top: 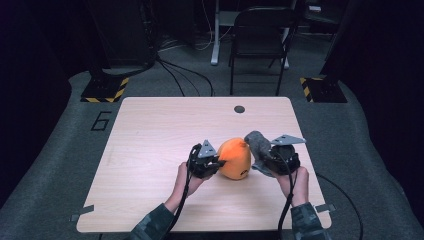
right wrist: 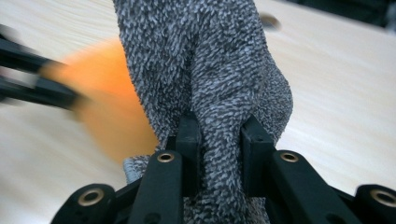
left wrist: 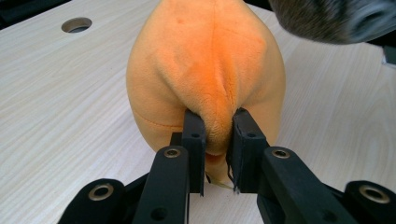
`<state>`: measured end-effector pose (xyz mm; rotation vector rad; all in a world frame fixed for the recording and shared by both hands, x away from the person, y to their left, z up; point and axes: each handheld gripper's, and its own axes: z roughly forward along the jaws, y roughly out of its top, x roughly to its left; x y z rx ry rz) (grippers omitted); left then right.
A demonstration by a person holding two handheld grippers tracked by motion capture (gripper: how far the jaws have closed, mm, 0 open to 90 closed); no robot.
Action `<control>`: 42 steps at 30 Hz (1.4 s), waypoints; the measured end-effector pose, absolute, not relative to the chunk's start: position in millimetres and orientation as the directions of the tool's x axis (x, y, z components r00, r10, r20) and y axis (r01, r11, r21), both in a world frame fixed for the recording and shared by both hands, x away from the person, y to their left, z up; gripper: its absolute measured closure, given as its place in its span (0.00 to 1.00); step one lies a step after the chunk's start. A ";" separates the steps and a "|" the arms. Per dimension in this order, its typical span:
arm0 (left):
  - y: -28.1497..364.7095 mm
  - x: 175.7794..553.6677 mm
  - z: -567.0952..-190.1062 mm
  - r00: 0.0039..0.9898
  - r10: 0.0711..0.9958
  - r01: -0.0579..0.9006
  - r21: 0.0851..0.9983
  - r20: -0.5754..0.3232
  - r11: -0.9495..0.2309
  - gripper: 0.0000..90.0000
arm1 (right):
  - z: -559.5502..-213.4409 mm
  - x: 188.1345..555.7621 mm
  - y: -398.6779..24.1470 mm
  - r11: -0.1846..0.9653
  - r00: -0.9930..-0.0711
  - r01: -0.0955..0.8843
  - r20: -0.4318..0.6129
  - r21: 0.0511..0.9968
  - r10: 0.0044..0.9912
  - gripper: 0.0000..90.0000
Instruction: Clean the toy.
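The orange plush [top: 235, 158] sits at the counter's [top: 150, 150] centre, toward five o'clock. It looks light and soft, squashing where gripped; a fold or seam takes hold best. The left tongs [left wrist: 218, 133] pinch its fuzzy ridge. The right tongs [right wrist: 219, 135], at its three o'clock, clamp a nubby grey cloth [right wrist: 210, 70].

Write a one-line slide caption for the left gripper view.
Left gripper pinching a fold of the orange plush toy on the pale wooden table, grey fuzzy cloth at top right.
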<state>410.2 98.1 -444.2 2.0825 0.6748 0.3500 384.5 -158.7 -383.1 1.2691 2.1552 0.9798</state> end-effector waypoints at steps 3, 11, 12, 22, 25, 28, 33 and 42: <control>96.6 408.2 -444.3 0.815 0.580 0.314 0.830 0.014 -0.462 0.87 | -373.4 376.6 -136.9 0.357 -0.518 0.526 -0.043 0.772 0.854 0.82; 87.9 401.6 -448.9 0.859 0.506 0.225 0.827 0.082 -0.515 0.87 | -389.2 376.5 -92.2 0.468 -0.591 0.505 -0.104 0.725 0.800 0.83; 88.3 402.3 -449.8 0.865 0.497 0.223 0.833 0.071 -0.506 0.87 | -393.0 381.4 -98.8 0.450 -0.562 0.519 -0.107 0.726 0.820 0.84; 91.9 406.1 -451.4 0.866 0.499 0.241 0.844 0.037 -0.479 0.87 | -400.8 396.3 -131.4 0.409 -0.400 0.541 -0.203 0.735 0.894 0.83; 93.2 406.8 -451.3 0.861 0.508 0.248 0.847 0.031 -0.471 0.87 | -390.6 391.7 -135.8 0.392 -0.429 0.522 -0.164 0.757 0.888 0.83; 94.2 408.0 -451.4 0.863 0.504 0.245 0.848 0.031 -0.470 0.87 | -380.2 383.7 -127.3 0.371 -0.512 0.486 -0.086 0.792 0.855 0.83; 93.1 406.7 -451.5 0.874 0.486 0.236 0.849 0.027 -0.473 0.87 | -384.7 377.8 -99.8 0.429 -0.640 0.464 -0.042 0.775 0.768 0.83; 92.0 408.7 -452.7 0.868 0.497 0.253 0.854 0.007 -0.455 0.87 | -395.5 388.5 -126.7 0.423 -0.461 0.465 -0.195 0.778 0.866 0.84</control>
